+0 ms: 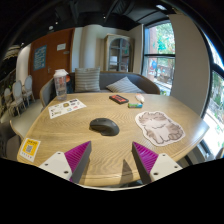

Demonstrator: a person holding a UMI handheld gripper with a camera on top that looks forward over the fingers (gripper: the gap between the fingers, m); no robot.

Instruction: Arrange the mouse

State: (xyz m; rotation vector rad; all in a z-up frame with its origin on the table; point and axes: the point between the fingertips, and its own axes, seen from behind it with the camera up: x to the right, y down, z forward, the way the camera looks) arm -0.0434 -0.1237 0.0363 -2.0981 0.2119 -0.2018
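Observation:
A dark grey computer mouse (104, 126) lies on the round wooden table (100, 155), beyond my fingers and slightly left of the midline. A grey-and-white patterned mouse mat (159, 127) lies to its right. My gripper (112, 156) is open and empty, held above the table's near edge, with its two magenta pads (76, 155) spread wide apart.
A yellow card (30, 149) lies at the near left. A white printed sheet (66, 107) lies at the far left. A dark red box (119, 99) and a small green item (135, 102) lie at the far side. Chairs, a sofa and windows stand behind.

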